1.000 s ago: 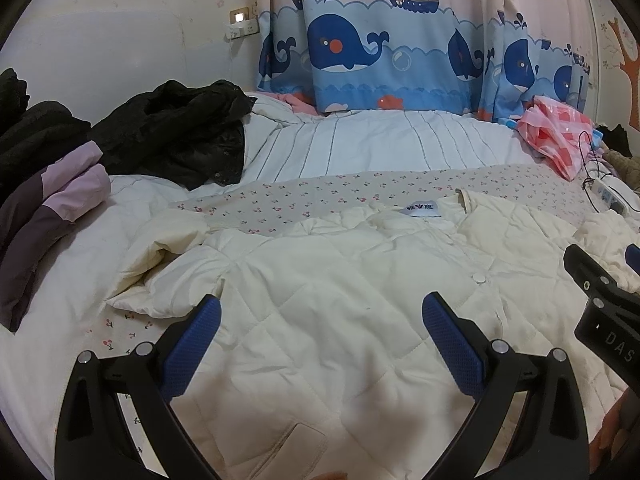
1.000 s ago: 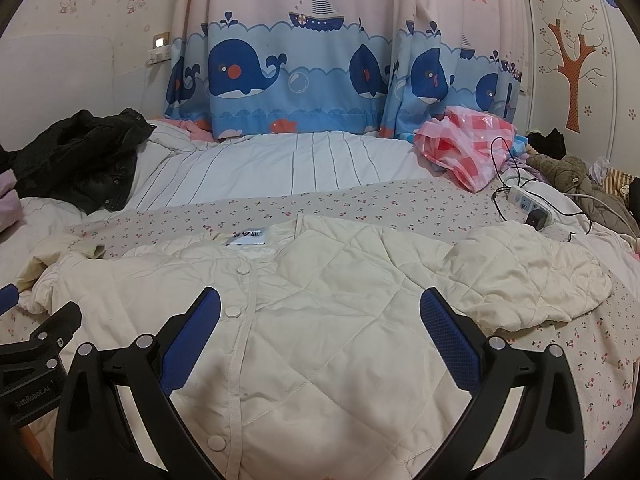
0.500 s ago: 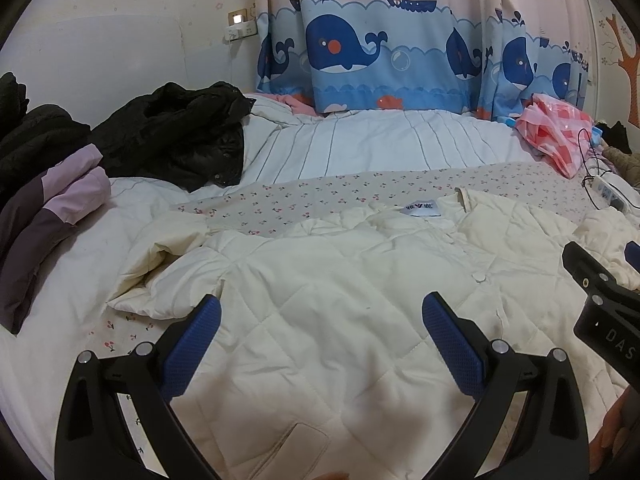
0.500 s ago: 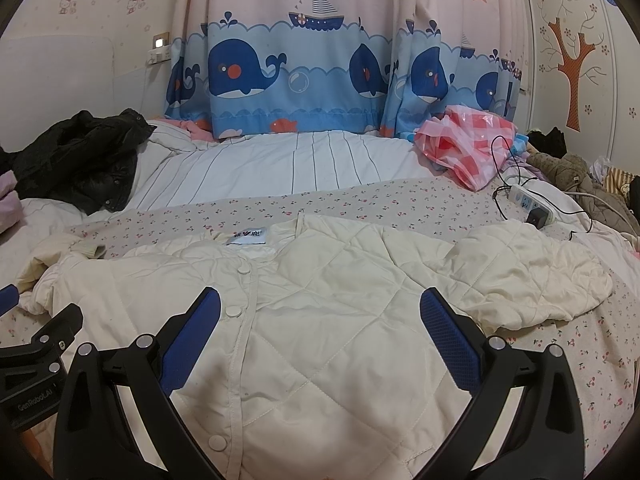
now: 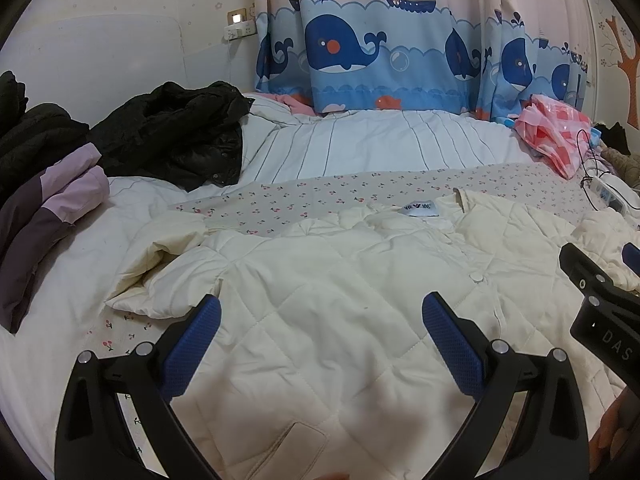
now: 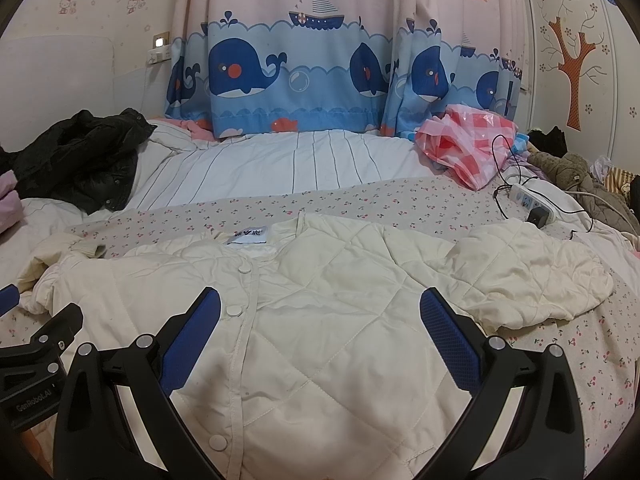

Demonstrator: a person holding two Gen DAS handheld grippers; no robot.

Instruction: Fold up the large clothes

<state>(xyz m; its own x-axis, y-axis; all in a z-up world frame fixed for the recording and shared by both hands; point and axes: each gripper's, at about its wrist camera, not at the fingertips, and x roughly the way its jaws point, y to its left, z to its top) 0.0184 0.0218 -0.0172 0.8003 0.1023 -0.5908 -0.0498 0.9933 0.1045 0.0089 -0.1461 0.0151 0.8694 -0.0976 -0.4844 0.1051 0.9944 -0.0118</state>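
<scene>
**Cream quilted jacket spread flat on the bed, both grippers released above it**

The bed [image 6: 320, 168] fills the room below a curtain [image 6: 304, 72] with blue whales and boats. It is covered with a white striped quilt at the back and a sheet with small cherries nearer to the cameras.

The jacket [image 6: 320, 320] lies on the cherry sheet, front side up, collar toward the curtain. It is cream-white, with diamond quilting. A row of round white snap buttons runs down the closed front, and a white label shows inside the neck. One sleeve [image 6: 532, 276] is bent and bunched on the right side; the other sleeve [image 5: 160, 276] is crumpled on the left. A pocket flap shows near the hem in the left wrist view.

The left gripper [image 5: 320, 320] hangs over the jacket's left half, jaws wide apart and holding nothing. The right gripper [image 6: 320, 314] hangs over the right half, also spread wide and empty.

A black coat [image 5: 176, 132] lies at the far left of the bed.
</scene>
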